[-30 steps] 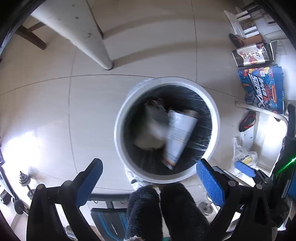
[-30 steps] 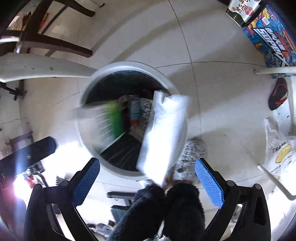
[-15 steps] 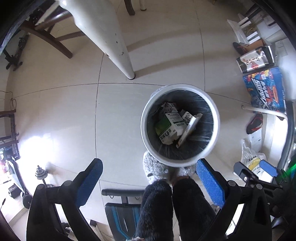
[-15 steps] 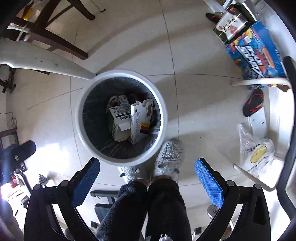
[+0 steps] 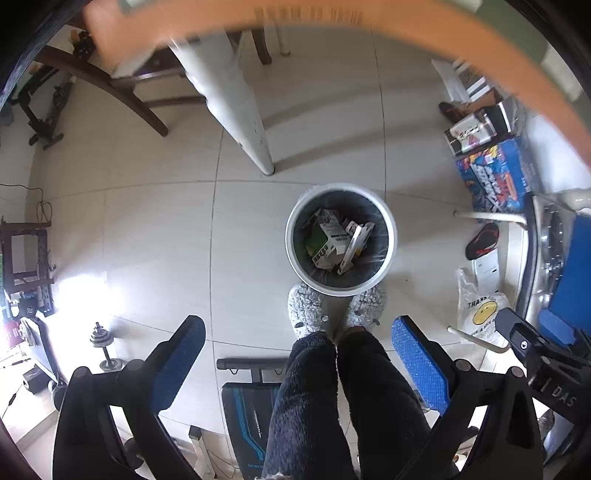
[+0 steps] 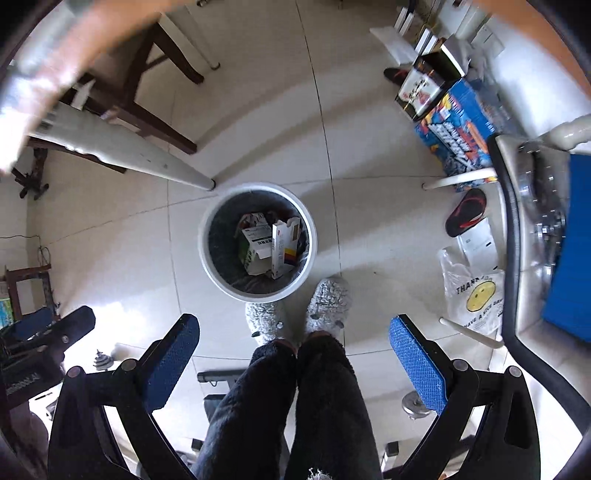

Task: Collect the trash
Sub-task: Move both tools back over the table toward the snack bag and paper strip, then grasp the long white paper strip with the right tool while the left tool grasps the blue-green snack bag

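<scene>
A round white trash bin (image 5: pixel 390 236) with a dark liner stands on the tiled floor far below; it also shows in the right wrist view (image 6: pixel 207 254). Inside lie a green-and-white carton (image 5: pixel 325 240) and a white box with a coloured end (image 6: pixel 282 249). My left gripper (image 5: pixel 295 363) is open and empty, high above the floor. My right gripper (image 6: pixel 293 360) is open and empty at a similar height. The right gripper's body shows at the right edge of the left wrist view (image 5: pixel 535 350).
The person's legs and grey slippers (image 5: pixel 306 310) stand just in front of the bin. A white table leg (image 5: pixel 240 110) and an orange table edge (image 5: pixel 332 18) are above. Boxes (image 5: pixel 495 181), a sandal (image 5: pixel 480 240) and a plastic bag (image 5: pixel 480 314) lie right; dumbbells (image 5: pixel 105 350) lie left.
Both grippers have risen well away from the bin, which now looks much smaller. The boxes that were dropping a second ago lie still inside it. The table edge has come into view.
</scene>
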`<state>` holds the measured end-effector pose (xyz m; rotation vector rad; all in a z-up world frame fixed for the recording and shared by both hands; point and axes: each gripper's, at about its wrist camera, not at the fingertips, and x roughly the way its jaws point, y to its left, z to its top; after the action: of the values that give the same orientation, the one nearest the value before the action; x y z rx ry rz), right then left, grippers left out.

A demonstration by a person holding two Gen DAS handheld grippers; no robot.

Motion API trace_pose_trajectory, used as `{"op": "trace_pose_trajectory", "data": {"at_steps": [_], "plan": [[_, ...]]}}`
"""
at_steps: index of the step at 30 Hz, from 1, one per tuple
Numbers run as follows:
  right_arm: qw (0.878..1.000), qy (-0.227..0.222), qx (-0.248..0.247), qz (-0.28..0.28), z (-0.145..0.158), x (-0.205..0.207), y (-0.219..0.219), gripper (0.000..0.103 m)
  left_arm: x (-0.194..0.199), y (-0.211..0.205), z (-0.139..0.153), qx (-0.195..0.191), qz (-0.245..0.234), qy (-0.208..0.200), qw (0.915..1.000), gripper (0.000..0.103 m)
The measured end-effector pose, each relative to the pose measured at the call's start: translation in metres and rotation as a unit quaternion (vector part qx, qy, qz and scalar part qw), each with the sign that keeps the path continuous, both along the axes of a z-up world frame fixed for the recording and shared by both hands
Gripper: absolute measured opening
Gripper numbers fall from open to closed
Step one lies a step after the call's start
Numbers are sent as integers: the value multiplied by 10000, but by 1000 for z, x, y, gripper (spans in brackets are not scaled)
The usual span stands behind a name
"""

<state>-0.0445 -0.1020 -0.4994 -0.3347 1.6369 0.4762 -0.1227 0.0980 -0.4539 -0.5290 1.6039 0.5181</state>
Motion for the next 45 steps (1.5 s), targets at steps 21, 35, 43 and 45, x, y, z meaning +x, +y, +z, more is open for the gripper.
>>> {"op": "trace_pose_trajectory", "data": {"at_steps": [21, 35, 43, 45], "plan": [[9889, -540, 1260, -568, 253, 51, 14, 103, 93, 24, 214, 905, -482, -1493, 9835, 103], [9853, -1324, 778, -743, 303, 312, 12, 103, 365, 41, 249, 1610, -780, -1807, 9671, 103], [9838, -1368, 7, -1158, 244, 518, 5, 103, 527, 46, 189, 1323, -545, -1288, 9813, 103], [9836, -1390, -215, -1127, 226, 559, 7, 103, 554, 44, 177, 1277, -536, -1200, 9831, 103]]}}
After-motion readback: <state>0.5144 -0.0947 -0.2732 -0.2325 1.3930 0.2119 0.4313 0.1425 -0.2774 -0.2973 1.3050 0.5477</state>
